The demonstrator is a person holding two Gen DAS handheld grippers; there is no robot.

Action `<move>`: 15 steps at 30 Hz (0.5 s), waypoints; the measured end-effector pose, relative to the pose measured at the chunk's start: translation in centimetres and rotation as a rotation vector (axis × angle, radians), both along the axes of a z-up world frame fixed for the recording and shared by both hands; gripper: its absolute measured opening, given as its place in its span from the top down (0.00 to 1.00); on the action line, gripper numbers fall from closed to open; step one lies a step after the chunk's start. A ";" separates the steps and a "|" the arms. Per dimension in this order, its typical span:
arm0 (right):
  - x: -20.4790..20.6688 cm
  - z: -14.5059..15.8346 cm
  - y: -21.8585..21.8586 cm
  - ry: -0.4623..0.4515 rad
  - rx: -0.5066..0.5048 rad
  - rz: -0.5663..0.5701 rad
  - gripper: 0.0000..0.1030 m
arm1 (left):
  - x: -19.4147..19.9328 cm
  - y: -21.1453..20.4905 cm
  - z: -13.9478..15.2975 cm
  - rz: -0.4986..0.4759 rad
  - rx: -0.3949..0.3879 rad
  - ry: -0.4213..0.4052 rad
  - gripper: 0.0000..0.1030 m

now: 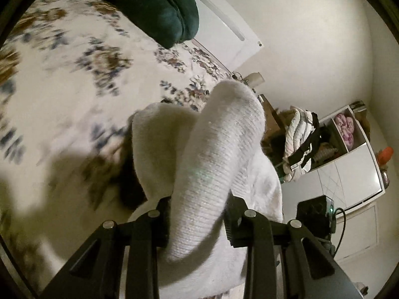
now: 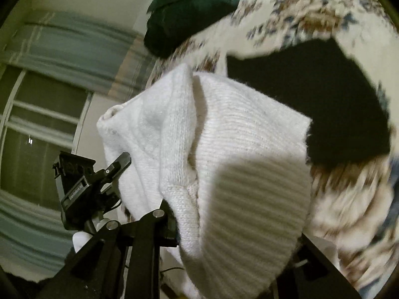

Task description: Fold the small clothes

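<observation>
A white knit garment [image 1: 217, 149] hangs between both grippers above a floral bedspread [image 1: 62, 87]. My left gripper [image 1: 199, 214] is shut on a rolled edge of it, and the knit drapes over the fingers. In the right wrist view the same white knit [image 2: 237, 149] fills the middle, and my right gripper [image 2: 234, 224] is shut on its ribbed edge. The left gripper [image 2: 117, 167] shows there too, at the garment's far left edge. A black garment [image 2: 324, 94] lies flat on the bedspread [image 2: 311, 12] behind the white one.
A dark green cushion [image 1: 154, 5] lies at the head of the bed, also in the right wrist view [image 2: 189, 7]. A white shelf unit [image 1: 349, 164] with clothes piled by it stands off the bed. A window with a grey curtain [image 2: 49, 94] is at left.
</observation>
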State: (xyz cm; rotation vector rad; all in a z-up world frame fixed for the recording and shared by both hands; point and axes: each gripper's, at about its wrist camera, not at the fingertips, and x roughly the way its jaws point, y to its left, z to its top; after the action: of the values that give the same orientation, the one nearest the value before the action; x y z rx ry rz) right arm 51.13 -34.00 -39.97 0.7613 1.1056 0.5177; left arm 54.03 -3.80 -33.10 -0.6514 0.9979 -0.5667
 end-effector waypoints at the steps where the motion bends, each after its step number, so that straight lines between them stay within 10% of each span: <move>1: 2.1 0.0 -1.6 -0.001 -0.008 -0.023 0.79 | 1.5 -0.9 -0.4 -0.006 0.002 0.002 0.75; 8: 14.1 -6.5 -9.0 0.166 -0.190 -0.128 0.53 | 12.1 -8.0 -9.2 -0.060 0.263 0.142 0.64; 15: 14.1 -10.8 -11.9 0.204 -0.237 -0.138 0.53 | 9.6 -7.6 -9.0 -0.047 0.316 0.095 0.60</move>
State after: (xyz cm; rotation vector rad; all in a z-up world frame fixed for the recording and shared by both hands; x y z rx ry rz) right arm 65.19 -45.90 -50.78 0.6861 1.2679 0.1901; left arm 63.66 -11.41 -42.07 -0.3773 1.1656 -0.4094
